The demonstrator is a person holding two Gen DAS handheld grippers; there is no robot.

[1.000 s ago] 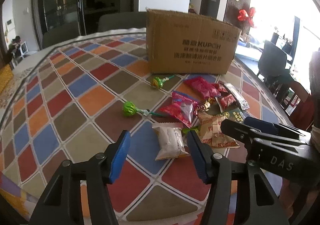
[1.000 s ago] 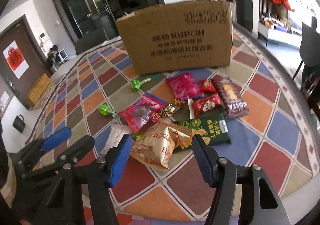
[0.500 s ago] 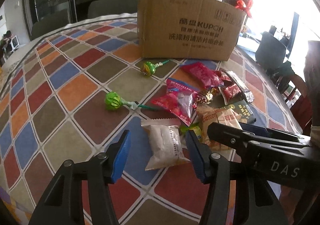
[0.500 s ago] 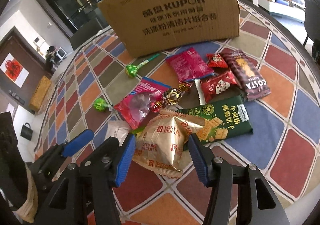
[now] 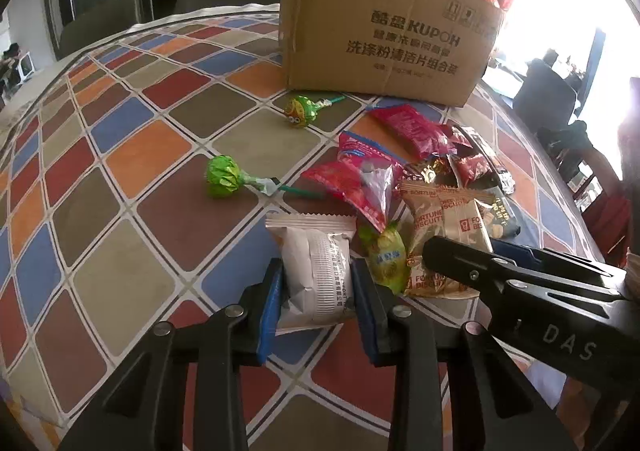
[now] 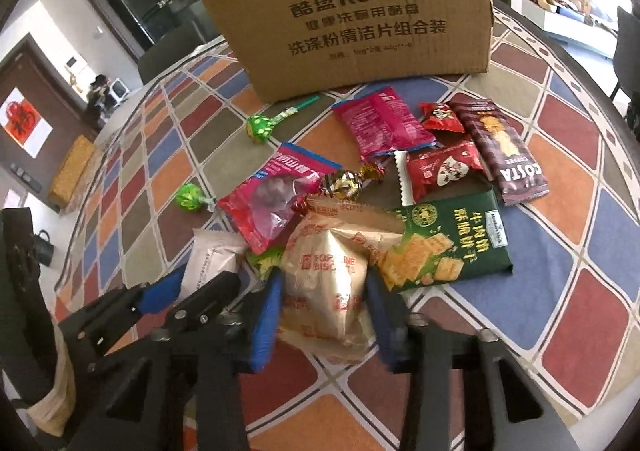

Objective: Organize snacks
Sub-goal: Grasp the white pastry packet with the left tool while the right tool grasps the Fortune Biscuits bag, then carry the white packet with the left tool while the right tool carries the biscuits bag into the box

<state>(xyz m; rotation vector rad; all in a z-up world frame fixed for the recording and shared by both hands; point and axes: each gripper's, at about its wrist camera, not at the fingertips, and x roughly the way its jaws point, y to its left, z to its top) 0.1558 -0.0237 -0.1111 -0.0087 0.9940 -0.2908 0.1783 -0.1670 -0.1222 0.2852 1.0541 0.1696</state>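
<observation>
Closing both at once: left gripper (image 5: 318, 301) pinching the white crinkly foil snack packet (image 5: 316, 275), right gripper (image 6: 324, 315) squeezing the tan biscuit pouch (image 6: 326, 283), both probably resting on the checkered tablecloth (image 5: 132, 187). Gripping gently, lifting straight toward the brown cardboard box (image 6: 348, 11).

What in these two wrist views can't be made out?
- Brown cardboard box interior: both views show only its outer side.
- Small green candy wrapper, right view: mostly hidden under the tan Fortune Biscuits bag.
- White snack packet print: too small, left view.
</observation>
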